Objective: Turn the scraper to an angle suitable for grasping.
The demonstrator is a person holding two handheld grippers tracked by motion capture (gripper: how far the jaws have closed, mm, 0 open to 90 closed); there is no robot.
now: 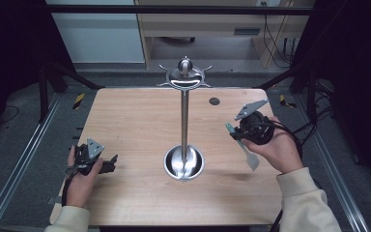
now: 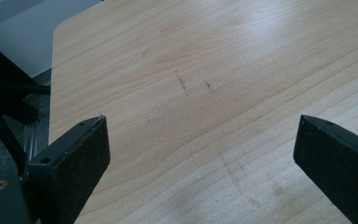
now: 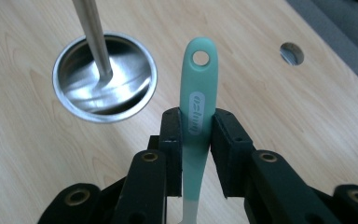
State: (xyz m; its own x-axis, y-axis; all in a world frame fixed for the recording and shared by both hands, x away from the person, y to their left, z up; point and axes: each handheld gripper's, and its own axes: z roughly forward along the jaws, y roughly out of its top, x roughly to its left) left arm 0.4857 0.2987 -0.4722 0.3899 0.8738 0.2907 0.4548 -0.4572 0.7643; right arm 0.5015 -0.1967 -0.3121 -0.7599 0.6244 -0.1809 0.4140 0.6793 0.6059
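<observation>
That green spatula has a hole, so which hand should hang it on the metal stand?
Right, probably. The right hand-held gripper already clamps the spatula with its hole end free, close to the stand. The left hand-held gripper is open with nothing in it, over bare table.

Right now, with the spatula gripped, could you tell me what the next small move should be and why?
Probably lift the right gripper toward the stand's hooks: it is shut on the spatula, whose handle hole is free, well below them.
</observation>
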